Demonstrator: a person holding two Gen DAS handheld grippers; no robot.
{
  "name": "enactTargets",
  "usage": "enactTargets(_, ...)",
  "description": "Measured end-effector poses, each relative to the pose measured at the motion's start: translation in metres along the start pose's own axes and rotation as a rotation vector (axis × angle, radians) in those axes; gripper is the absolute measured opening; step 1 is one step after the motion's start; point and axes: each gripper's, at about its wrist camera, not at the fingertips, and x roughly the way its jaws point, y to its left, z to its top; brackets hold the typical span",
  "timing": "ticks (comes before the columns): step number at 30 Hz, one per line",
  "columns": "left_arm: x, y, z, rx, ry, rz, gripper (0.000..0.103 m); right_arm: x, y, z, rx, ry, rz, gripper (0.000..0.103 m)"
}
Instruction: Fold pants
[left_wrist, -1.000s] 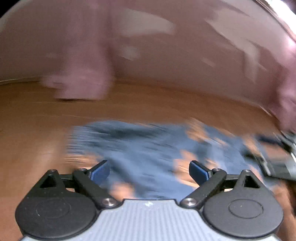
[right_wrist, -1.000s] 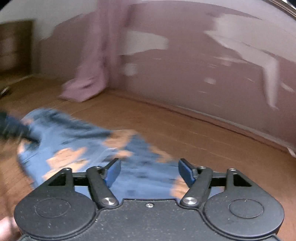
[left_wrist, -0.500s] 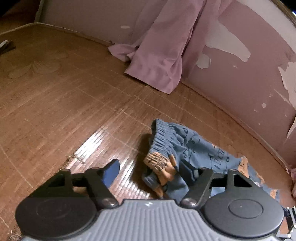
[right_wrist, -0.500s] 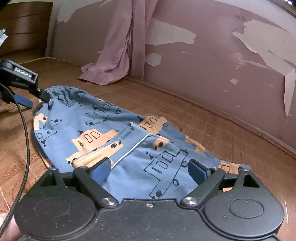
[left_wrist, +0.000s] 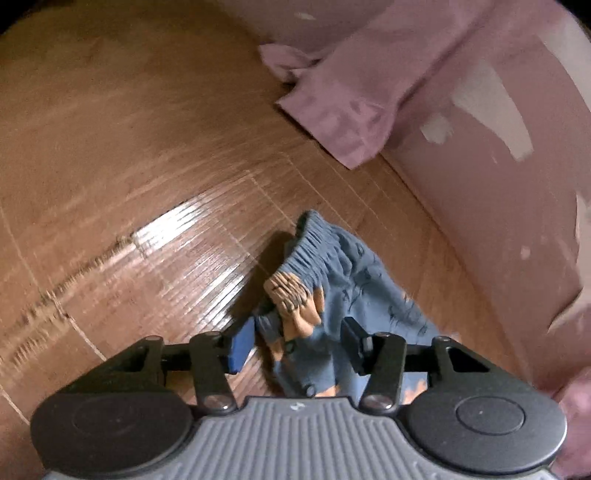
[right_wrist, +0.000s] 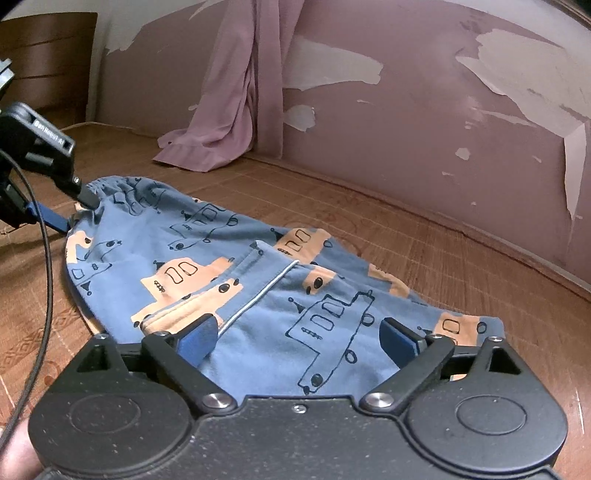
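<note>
The only writing is a white label on the black body of the left tongs (right_wrist: 79, 206), seen from the right wrist; it seems to read "GenRobot.AI", though the letters are small and blurred.

The pants (right_wrist: 258, 295) lie flat on a woven mat (right_wrist: 424, 240), blue with orange vehicles outlined in black. One layer is turned over near the middle, showing a pale piped edge. The gathered waistband (left_wrist: 314, 240) is the end farthest from the right tongs (right_wrist: 299, 338).

The left tongs (left_wrist: 299, 343) sit at the waistband corner with their blue pads (left_wrist: 240, 343) apart, bunched blue and orange cloth between them. The left wrist view is blurred, so whether either pad presses the cloth cannot be told. The right tongs stand wide open over the leg end of the pants, pads (right_wrist: 197, 336) clear of each other, gripping nothing.

A black cable (right_wrist: 46, 280) hangs from the left tongs and curves down beside the pants. Behind the waistband a mauve curtain (right_wrist: 236, 103) hangs down the wall, its hem pooling on the mat. The wall (right_wrist: 443, 147) is dull pink with large patches of peeled paint. To the left of the curtain stands dark wooden furniture (right_wrist: 48, 62). The mat is brown, with fine strips and a glossy glare beside the waistband.
</note>
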Motion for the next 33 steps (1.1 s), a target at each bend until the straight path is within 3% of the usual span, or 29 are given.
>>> enactTargets(4, 0.003, 0.014, 0.007, -0.131, 0.014, -0.051, 0.058, 0.0, -0.002, -0.001, 0.013, 0.001, 0.004, 0.096)
enactTargets(7, 0.004, 0.012, 0.007, -0.126, 0.02, -0.005, 0.037, 0.0, -0.002, -0.002, 0.023, 0.002, 0.006, 0.097)
enactTargets(8, 0.005, 0.01, 0.006, -0.11, 0.022, 0.024, 0.025, 0.001, -0.002, -0.002, 0.025, 0.002, 0.007, 0.097)
enactTargets(14, 0.005, 0.007, 0.005, -0.085, 0.007, 0.052, 0.013, 0.001, -0.003, -0.002, 0.034, 0.006, 0.011, 0.098)
enactTargets(22, -0.01, -0.016, 0.003, 0.06, -0.06, 0.008, 0.01, 0.0, -0.003, -0.001, 0.029, 0.005, 0.004, 0.098)
enactTargets(29, -0.025, -0.06, 0.0, 0.277, -0.138, -0.019, 0.01, -0.003, 0.0, 0.001, 0.013, 0.009, -0.007, 0.098)
enactTargets(33, -0.026, -0.085, -0.003, 0.344, -0.148, -0.045, 0.009, -0.003, 0.0, 0.001, 0.018, 0.011, -0.005, 0.098)
